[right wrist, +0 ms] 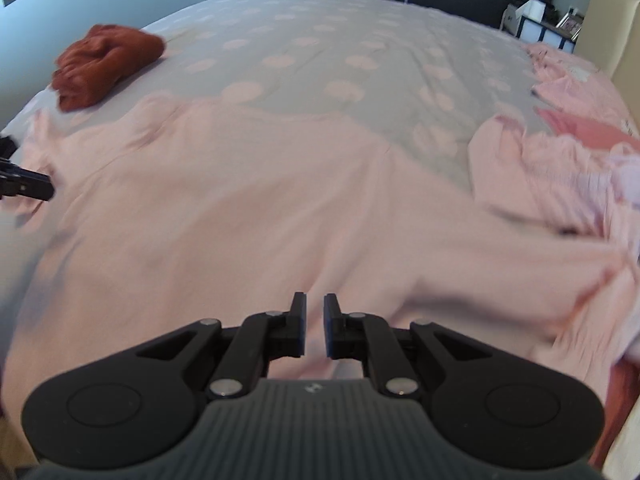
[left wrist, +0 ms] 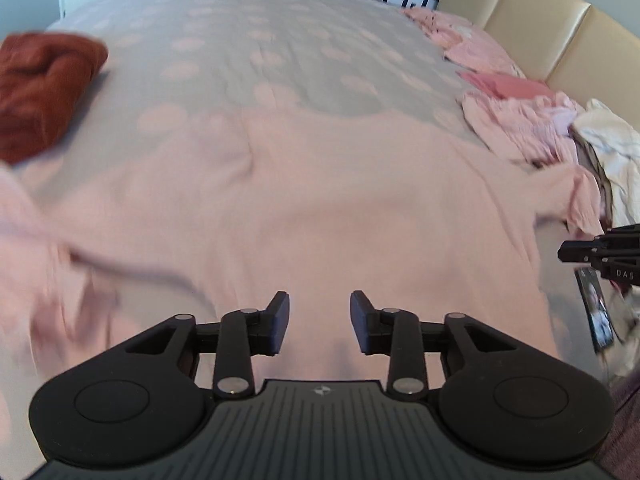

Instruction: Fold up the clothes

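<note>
Fingers first: our left gripper (left wrist: pixel 319 322) has its pads standing well apart with nothing between them, and our right gripper (right wrist: pixel 315 326) has its pads nearly together, a thin gap showing and no cloth in it. Both hang just above the pink garment (left wrist: pixel 320 200), which lies spread wide and mostly flat across the near part of the bed (left wrist: pixel 280 40), with a few soft creases and a sleeve trailing off to each side. We judge it light, thin and limp: it should drape and slide over the dotted cover, so hems, sleeve ends or shoulder seams look like the surest places to pinch. Farther out, a rust-red bundle (right wrist: pixel 106 66) sits compact near the far left edge, and a heap of pink and white clothes (left wrist: pixel 540 128) lies rumpled along the right side by the headboard (left wrist: pixel 560 28). We see no basket or box for laundry; everything rests straight on the bed.
</note>
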### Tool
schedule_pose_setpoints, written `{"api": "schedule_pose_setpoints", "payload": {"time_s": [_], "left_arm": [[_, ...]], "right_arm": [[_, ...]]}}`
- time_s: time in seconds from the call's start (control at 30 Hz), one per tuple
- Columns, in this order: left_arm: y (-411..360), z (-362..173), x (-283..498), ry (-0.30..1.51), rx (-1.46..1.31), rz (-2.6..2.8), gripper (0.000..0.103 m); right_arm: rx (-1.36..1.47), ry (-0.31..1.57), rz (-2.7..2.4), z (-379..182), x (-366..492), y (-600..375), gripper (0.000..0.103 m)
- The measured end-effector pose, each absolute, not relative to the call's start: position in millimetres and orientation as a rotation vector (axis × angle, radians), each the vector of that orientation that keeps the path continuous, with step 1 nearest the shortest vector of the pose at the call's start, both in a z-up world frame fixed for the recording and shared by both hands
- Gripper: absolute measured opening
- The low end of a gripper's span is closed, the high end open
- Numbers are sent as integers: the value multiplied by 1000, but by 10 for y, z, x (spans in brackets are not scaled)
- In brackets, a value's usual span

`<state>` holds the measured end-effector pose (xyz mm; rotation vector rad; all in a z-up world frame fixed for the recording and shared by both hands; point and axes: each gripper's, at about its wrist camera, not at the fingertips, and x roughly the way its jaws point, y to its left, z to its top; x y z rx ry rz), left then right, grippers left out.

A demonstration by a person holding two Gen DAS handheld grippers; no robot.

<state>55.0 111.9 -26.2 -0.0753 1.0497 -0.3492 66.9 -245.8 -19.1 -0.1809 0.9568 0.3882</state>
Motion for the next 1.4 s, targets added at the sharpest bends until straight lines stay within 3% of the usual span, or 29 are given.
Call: {"api": "schedule_pose_setpoints", "payload": {"time_s": [0.03, 0.07, 0.1, 0.13, 0.37, 0.47, 0.53, 0.57, 0.6, 0.93, 1.03, 1.1, 1.4], "left_arm": [[1128, -298, 426, 1068, -80, -340, 35], [1136, -332, 306, 1086, -84, -330, 38], [1149, -367, 162, 1105, -89, -317, 40], [1148, -393, 35, 1120, -95, -306, 41], [1013, -470, -583, 1134, -147, -343, 41], [856, -475, -674, 1129, -120, -375, 41], [757, -447, -708, 1116, -103, -408, 41], [709, -429, -727, 1105, -94, -417, 41], [662, -410, -746, 1093, -83, -426, 41], [482, -343, -730, 1049, -118, -453, 41], [448, -367, -712, 1056, -110, -469, 41], [395, -387, -704, 1064, -87, -484, 41], [98, -459, -717, 1109, -41, -595, 41]], "right_arm": [[-178, 969, 396, -217, 555, -2439, 12], [-177, 979, 403, -243, 450, -2415, 19], [-177, 990, 411, -269, 346, -2392, 32], [-176, 1000, 418, -295, 242, -2368, 37], [-171, 1074, 471, -478, -489, -2202, 39], [-169, 1106, 494, -556, -802, -2131, 36], [-183, 1119, 506, -591, -947, -2082, 21], [-205, 1119, 508, -594, -961, -2056, 7], [-220, 1114, 515, -589, -978, -2027, 4], [-249, 1035, 705, -478, -967, -1558, 2], [-274, 1036, 657, -496, -940, -1563, 9], [-267, 1038, 605, -501, -933, -1649, 37], [-244, 1111, 403, -598, -997, -2055, 40]]}}
